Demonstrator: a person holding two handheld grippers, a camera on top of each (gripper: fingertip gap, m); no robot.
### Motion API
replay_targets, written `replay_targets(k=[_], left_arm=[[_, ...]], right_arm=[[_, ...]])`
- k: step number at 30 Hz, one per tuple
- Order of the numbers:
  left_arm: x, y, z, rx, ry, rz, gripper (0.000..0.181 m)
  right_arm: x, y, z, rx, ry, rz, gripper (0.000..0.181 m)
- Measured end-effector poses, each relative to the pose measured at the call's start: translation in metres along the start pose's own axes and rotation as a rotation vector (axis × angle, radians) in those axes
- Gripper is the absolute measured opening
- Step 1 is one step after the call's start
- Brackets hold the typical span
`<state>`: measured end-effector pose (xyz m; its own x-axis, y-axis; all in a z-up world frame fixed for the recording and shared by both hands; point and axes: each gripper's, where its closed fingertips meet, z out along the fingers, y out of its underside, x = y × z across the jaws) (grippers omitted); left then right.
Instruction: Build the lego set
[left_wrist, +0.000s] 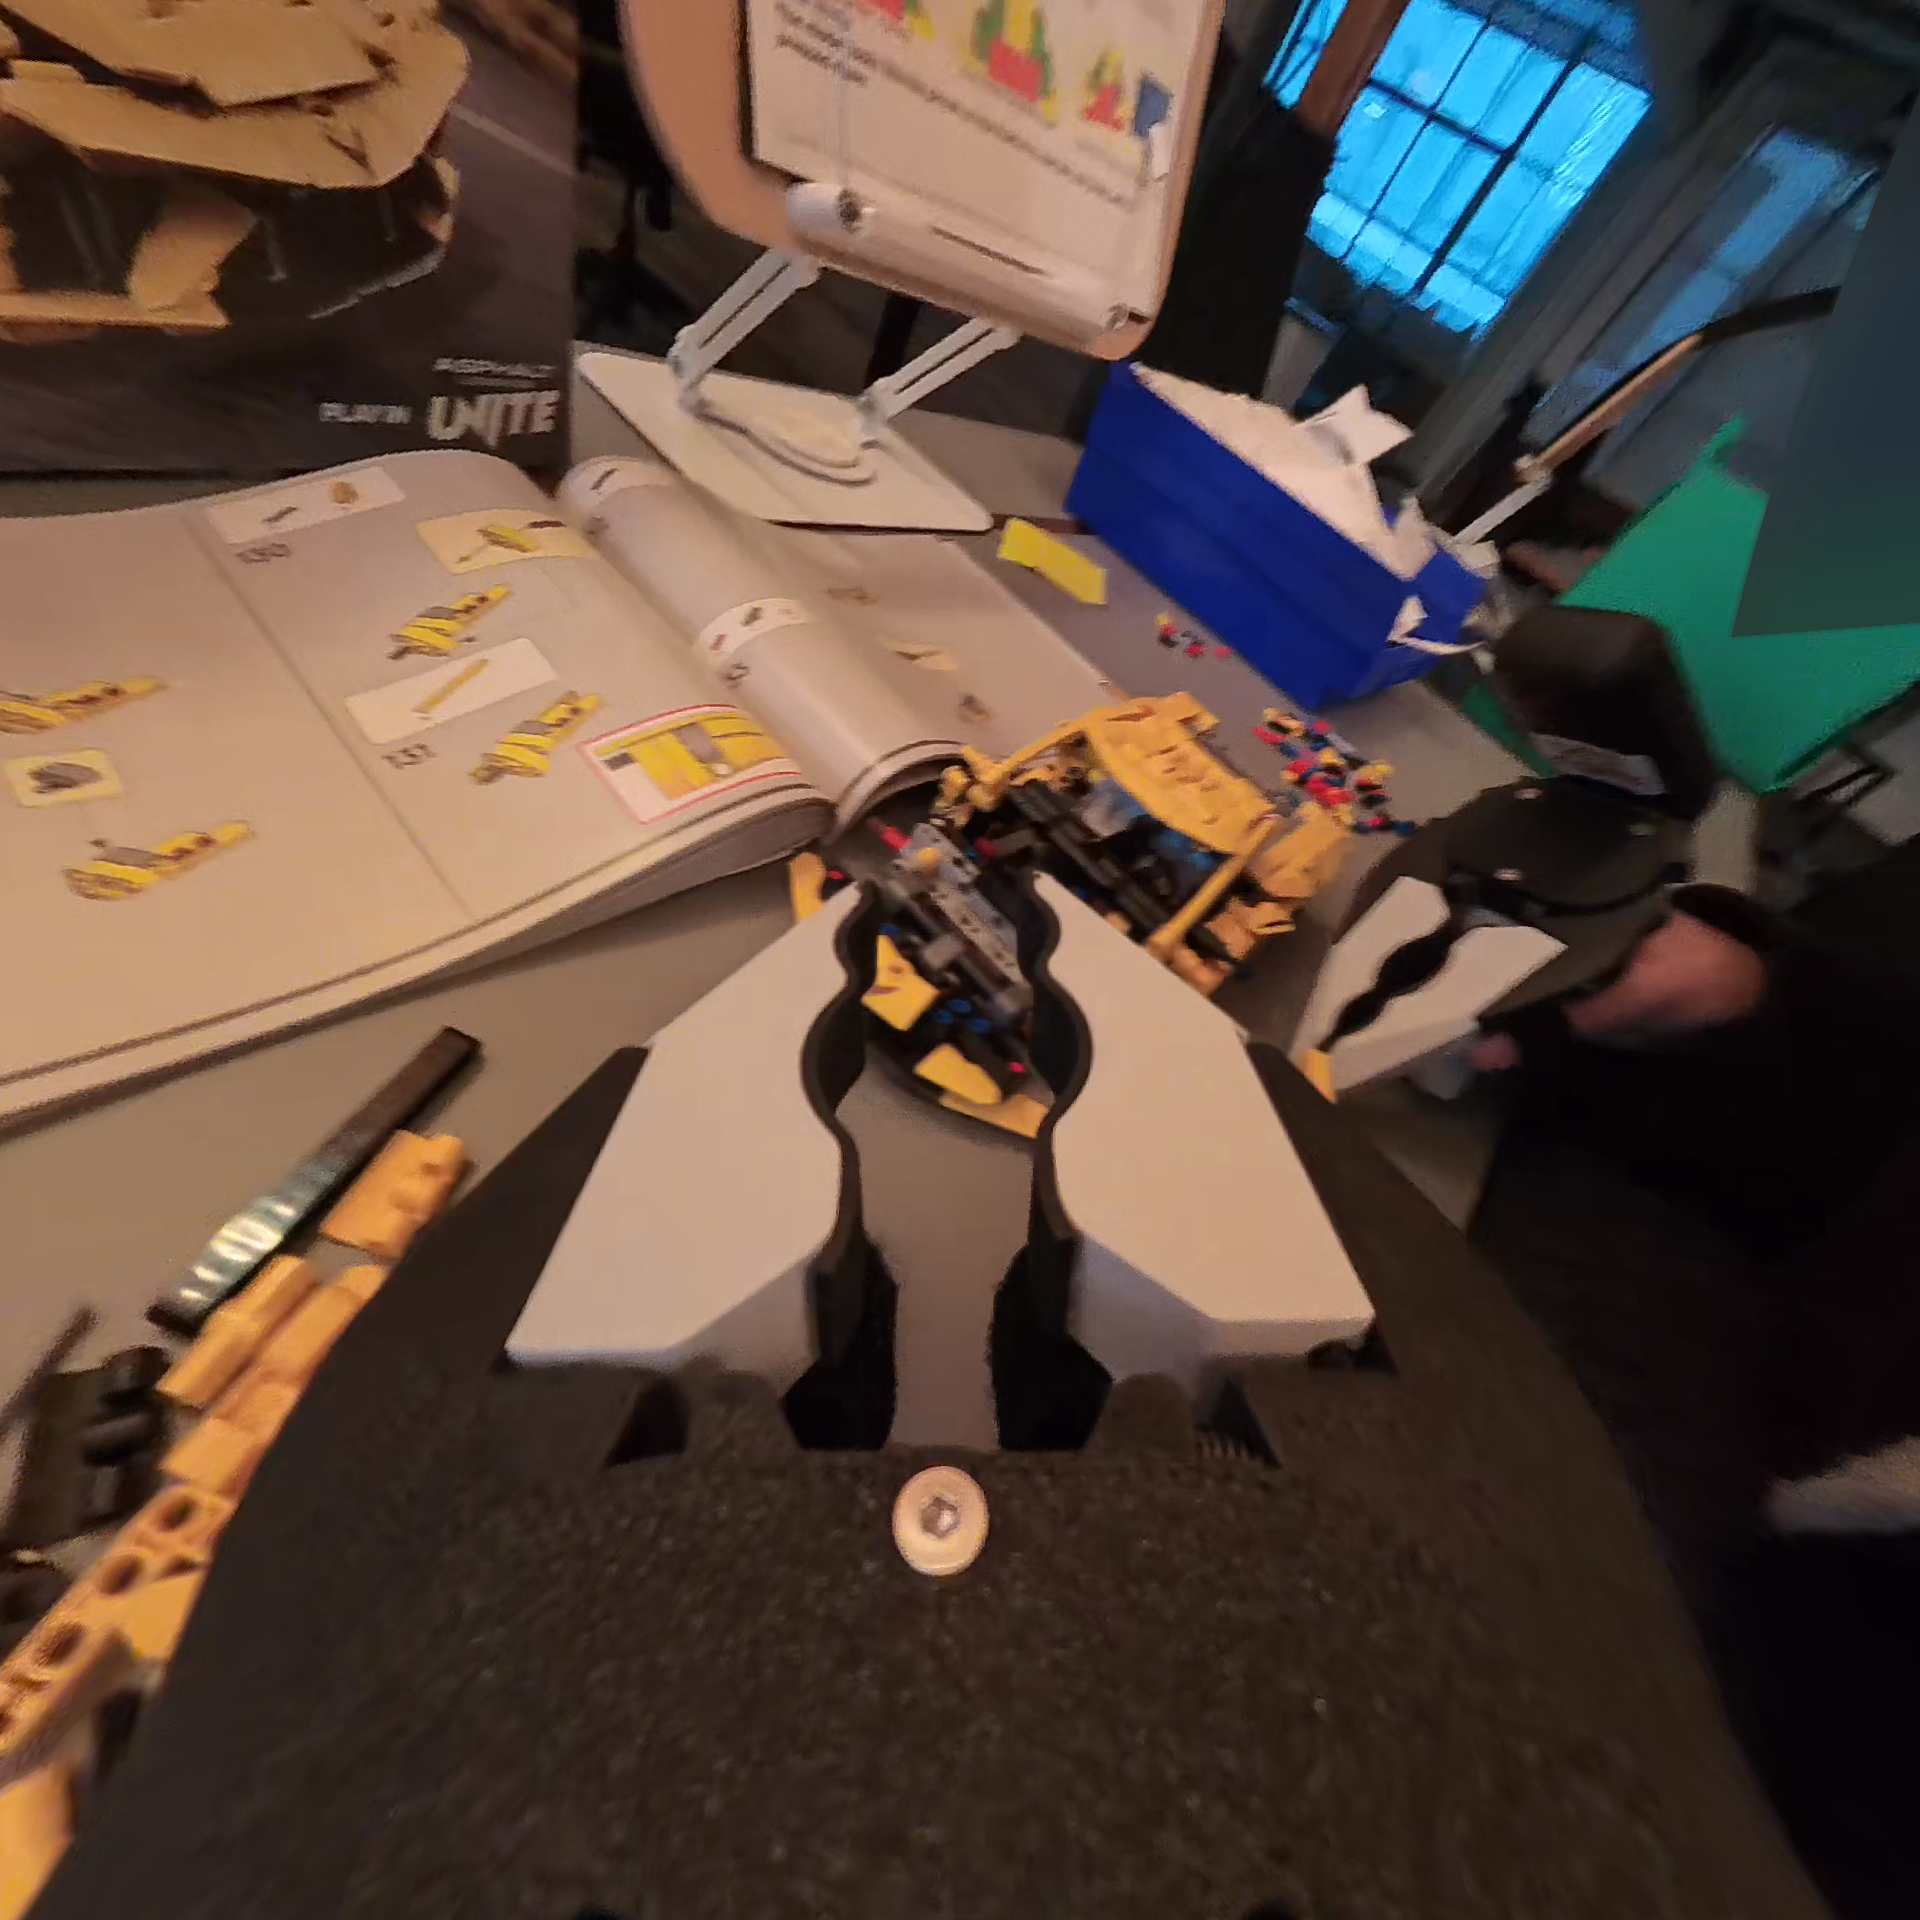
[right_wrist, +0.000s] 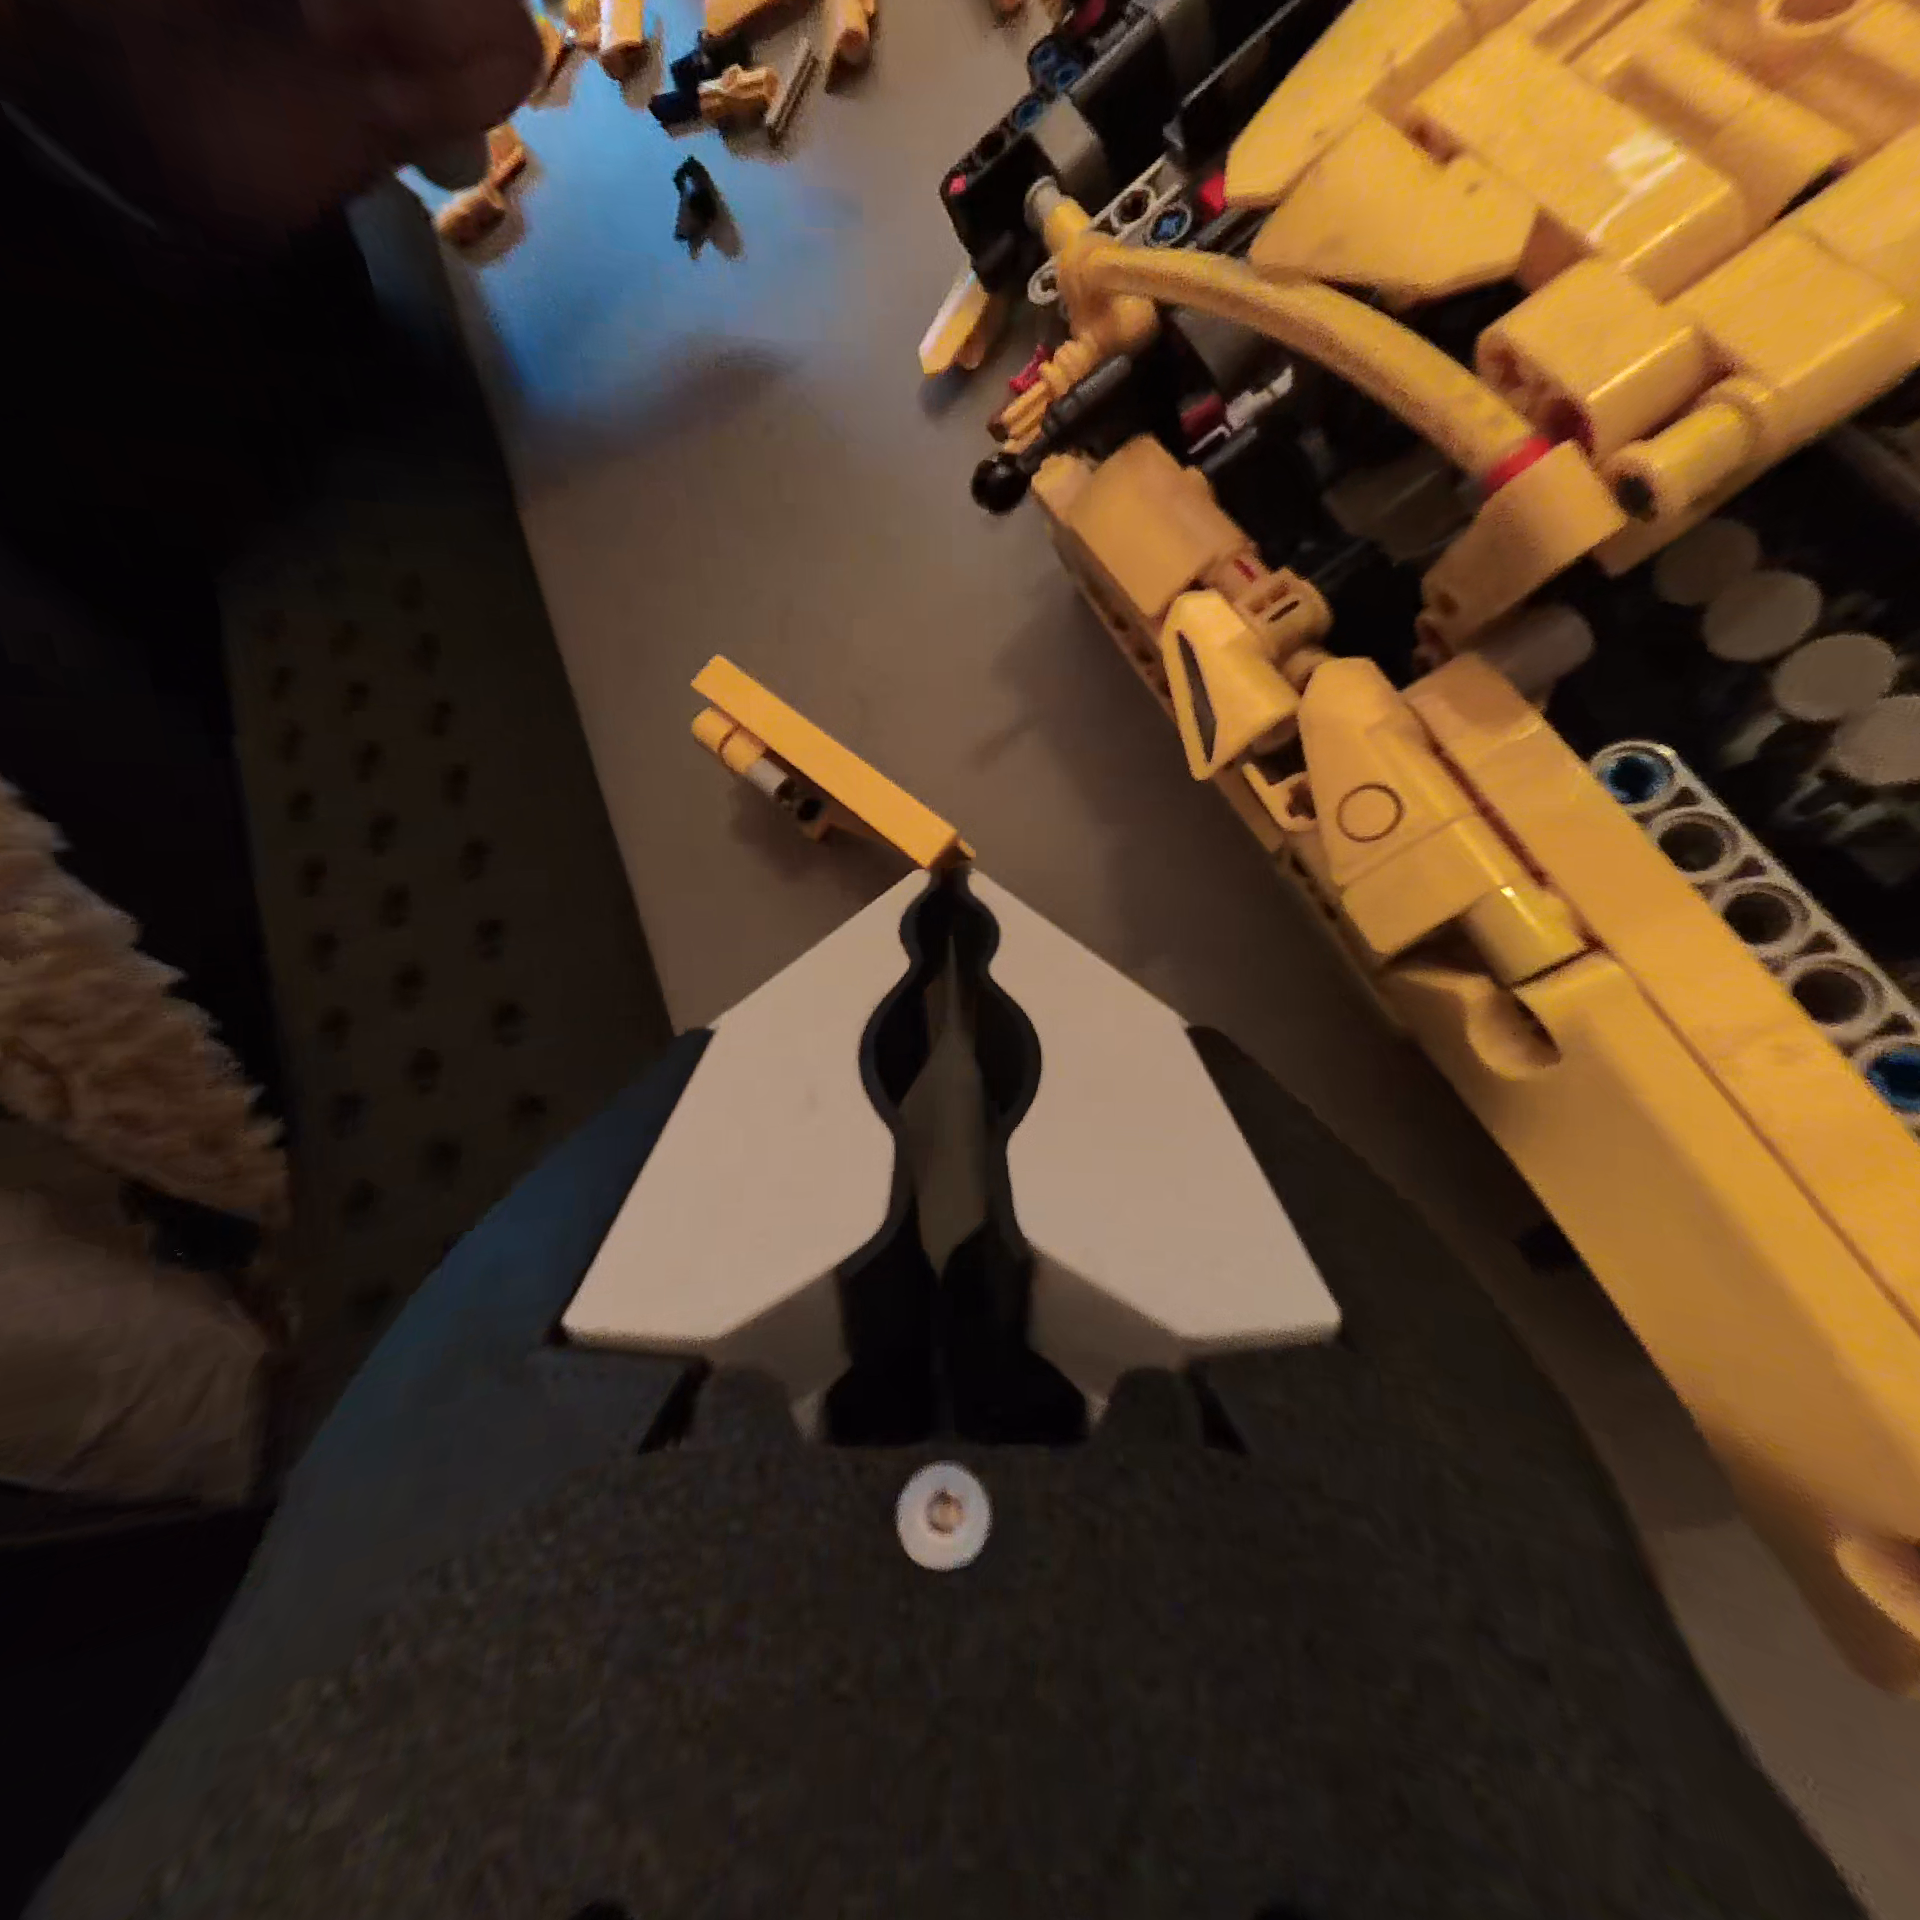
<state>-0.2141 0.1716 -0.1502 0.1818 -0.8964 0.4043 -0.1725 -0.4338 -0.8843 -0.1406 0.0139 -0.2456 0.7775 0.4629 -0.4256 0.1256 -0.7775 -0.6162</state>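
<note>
Right gripper (right_wrist: 948, 883) pinching small yellow panel sub-assembly (right_wrist: 821, 774) by one end, just beside half-built yellow car (right_wrist: 1455, 644). Left gripper (left_wrist: 945, 935) hanging with fingers spread, empty, pointing at car's near end (frames blurry). Step: fitting panel. Next: aligning pins, left bracing car.

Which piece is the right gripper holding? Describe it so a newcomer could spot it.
Start at the big yellow car model on the grey table; the right gripper points at the bare table beside it. Pinched at its tips is a small yellow sub-assembly: a flat, smooth panel with short pin connectors underneath. Unlike the loose parts farther off, it is in the gripper's grip.
</note>
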Motion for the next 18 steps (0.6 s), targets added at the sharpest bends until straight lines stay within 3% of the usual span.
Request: replay_targets(k=[4, 7, 11, 15, 18], left_arm=[[-0.015, 0.005, 0.01, -0.038, -0.002, -0.02, 0.026], [-0.015, 0.0, 0.006, -0.003, 0.03, -0.059, 0.026], [-0.033, -0.019, -0.01, 0.103, -0.034, -0.068, 0.026], [-0.061, -0.038, -0.042, 0.195, -0.142, -0.044, 0.026], [-0.085, -0.059, -0.092, 0.214, -0.268, 0.022, 0.026]], right_arm=[[-0.003, -0.004, 0.005, -0.007, -0.066, 0.029, 0.0], [-0.005, -0.005, 0.006, -0.006, -0.099, 0.02, 0.002], [-0.003, -0.013, -0.002, 0.055, -0.159, 0.084, 0.01], [-0.008, -0.039, -0.023, 0.222, -0.216, 0.091, 0.012], [-0.018, -0.054, -0.034, 0.32, -0.25, 0.04, 0.01]])
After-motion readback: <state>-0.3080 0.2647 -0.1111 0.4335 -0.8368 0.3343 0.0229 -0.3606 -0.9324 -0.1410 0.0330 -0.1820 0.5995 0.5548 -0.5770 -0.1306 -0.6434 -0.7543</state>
